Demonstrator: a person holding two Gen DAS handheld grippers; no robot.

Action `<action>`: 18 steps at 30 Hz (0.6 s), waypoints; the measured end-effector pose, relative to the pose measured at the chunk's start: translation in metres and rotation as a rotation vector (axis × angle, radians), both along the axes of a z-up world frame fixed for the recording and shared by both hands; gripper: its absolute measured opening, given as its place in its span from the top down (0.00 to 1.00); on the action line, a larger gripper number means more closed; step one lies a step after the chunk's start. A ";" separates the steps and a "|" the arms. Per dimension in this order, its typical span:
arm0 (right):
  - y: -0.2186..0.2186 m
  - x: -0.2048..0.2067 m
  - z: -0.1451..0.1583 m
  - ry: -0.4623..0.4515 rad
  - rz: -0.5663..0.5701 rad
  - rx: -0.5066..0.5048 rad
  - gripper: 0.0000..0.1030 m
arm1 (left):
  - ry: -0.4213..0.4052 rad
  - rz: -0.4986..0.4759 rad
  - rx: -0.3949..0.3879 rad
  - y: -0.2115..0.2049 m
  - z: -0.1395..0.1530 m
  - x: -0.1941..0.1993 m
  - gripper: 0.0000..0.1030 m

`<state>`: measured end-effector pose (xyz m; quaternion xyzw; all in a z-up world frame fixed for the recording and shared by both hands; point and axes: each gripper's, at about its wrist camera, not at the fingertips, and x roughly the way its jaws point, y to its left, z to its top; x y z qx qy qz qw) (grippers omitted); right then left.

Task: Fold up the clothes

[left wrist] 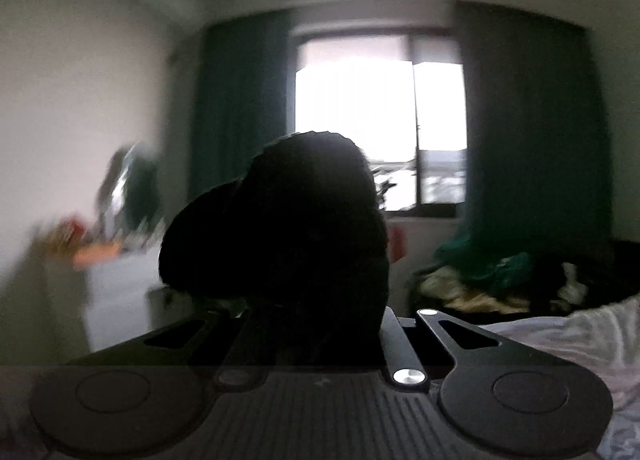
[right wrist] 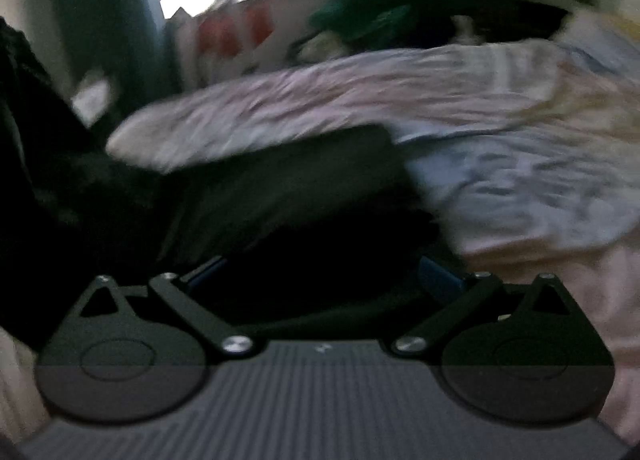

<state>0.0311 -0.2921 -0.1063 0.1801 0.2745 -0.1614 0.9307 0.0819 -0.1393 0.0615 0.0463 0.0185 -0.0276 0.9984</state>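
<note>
A black garment (left wrist: 288,228) bulges up from my left gripper (left wrist: 316,324), which is shut on it and held high, facing the window. The cloth hides the fingertips. In the right wrist view the same black garment (right wrist: 280,188) lies spread across the bed and runs up to the left edge. My right gripper (right wrist: 320,272) sits low over the cloth with its arms spread wide; its blue finger pads (right wrist: 440,276) show at both sides, and dark cloth fills the gap between them. The view is blurred.
A bed with a rumpled pink and pale blue striped cover (right wrist: 460,108) lies ahead and to the right. A pile of green and yellow clothes (left wrist: 492,280) sits by the dark curtains (left wrist: 532,132). A white cabinet with clutter (left wrist: 104,260) stands at left.
</note>
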 end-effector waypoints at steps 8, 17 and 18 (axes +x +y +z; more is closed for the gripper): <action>-0.111 -0.077 0.002 -0.175 -0.449 0.260 0.00 | -0.038 -0.260 0.444 -0.181 -0.128 -0.048 0.86; -0.122 -0.068 -0.010 -0.275 -0.253 0.438 0.00 | 0.062 -0.259 0.640 -0.208 -0.201 -0.054 0.33; -0.121 -0.062 -0.011 -0.280 -0.200 0.473 0.00 | 0.075 -0.278 0.650 -0.202 -0.199 -0.053 0.27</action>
